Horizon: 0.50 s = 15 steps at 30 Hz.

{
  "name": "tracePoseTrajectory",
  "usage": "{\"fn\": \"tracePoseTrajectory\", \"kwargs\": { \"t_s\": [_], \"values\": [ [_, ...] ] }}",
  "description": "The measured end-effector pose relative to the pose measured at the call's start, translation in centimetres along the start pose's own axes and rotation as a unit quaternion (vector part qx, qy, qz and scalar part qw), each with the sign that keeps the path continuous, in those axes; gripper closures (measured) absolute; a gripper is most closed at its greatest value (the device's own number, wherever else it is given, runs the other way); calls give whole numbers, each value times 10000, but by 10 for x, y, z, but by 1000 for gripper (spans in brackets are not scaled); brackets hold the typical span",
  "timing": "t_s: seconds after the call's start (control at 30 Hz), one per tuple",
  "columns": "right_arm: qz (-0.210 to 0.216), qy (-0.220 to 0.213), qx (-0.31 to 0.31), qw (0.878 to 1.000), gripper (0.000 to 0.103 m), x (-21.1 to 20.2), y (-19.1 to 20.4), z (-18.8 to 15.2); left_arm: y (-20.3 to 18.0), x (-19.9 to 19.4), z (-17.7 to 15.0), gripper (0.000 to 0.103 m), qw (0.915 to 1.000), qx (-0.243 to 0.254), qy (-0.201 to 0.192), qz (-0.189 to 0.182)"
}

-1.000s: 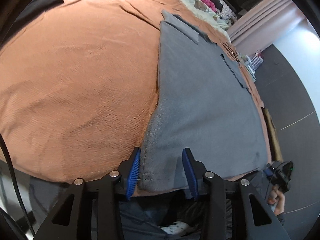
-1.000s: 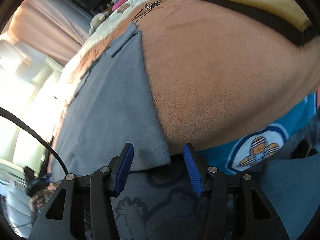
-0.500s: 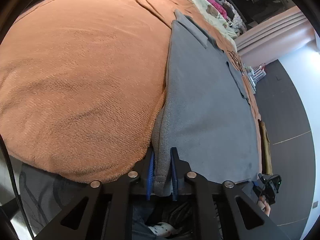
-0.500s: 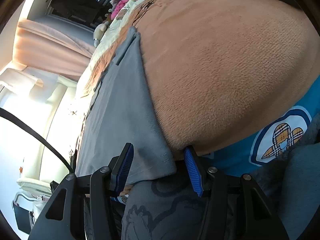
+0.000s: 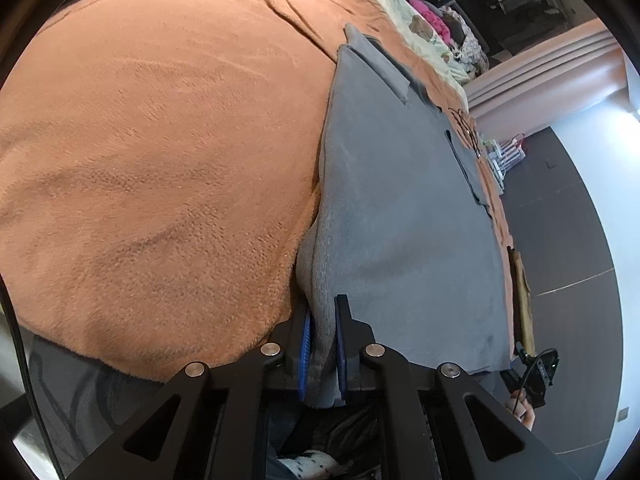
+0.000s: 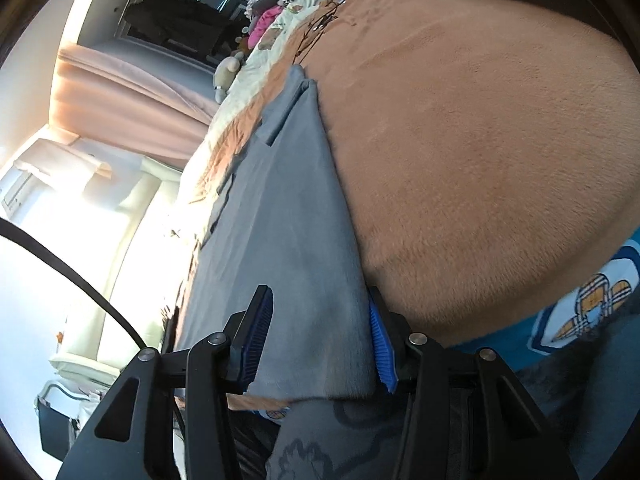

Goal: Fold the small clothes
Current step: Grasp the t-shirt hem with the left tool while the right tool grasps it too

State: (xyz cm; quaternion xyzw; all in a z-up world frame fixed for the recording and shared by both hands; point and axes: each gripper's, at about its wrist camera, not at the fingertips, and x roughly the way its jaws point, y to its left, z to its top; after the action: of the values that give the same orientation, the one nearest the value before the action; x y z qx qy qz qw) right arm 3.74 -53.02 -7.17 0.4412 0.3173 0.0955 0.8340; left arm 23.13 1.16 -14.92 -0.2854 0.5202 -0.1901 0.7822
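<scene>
Now your left hand-held gripper (image 5: 322,350) pinches the grey garment's (image 5: 400,220) near corner; your right hand-held gripper (image 6: 318,340) is closing, jaws astride its other corner.

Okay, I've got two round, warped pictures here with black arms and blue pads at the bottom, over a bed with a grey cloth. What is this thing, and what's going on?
Those are two hand-held tongs, one in each of a person's hands, no robot arm. Each carries a wide-angle camera looking along its fingers, hence the round, bent pictures.

A grey garment lies spread on an orange-brown blanket covering the bed.

In the left-hand picture, the left tongs are shut on the garment's near corner, the cloth bunched between the blue pads.

In the right-hand picture, the right tongs straddle the other near corner. They are closing with the cloth between them, but the pads do not press it yet.

Farther up the bed are soft toys and a pink item.
</scene>
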Motion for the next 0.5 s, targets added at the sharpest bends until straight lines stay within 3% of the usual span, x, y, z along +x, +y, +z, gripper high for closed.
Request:
{"fn": "tracePoseTrajectory", "kwargs": {
  "t_s": [0.17, 0.3, 0.4, 0.5],
  "values": [
    [295, 82, 125, 9995, 59, 9, -2, -9, 2, 2, -3, 93, 9999, -70, -138, -63],
    [232, 120, 285, 9993, 76, 11, -12, -12, 6, 4, -9, 93, 9995, -194, -184, -160],
    [-63, 177, 233, 9996, 96, 11, -9, -10, 6, 3, -9, 96, 9993, -268, -232, -123],
    [-247, 197, 211, 9993, 100, 9, 2, -6, 2, -7, -8, 98, 9993, -181, -311, -114]
  ]
}}
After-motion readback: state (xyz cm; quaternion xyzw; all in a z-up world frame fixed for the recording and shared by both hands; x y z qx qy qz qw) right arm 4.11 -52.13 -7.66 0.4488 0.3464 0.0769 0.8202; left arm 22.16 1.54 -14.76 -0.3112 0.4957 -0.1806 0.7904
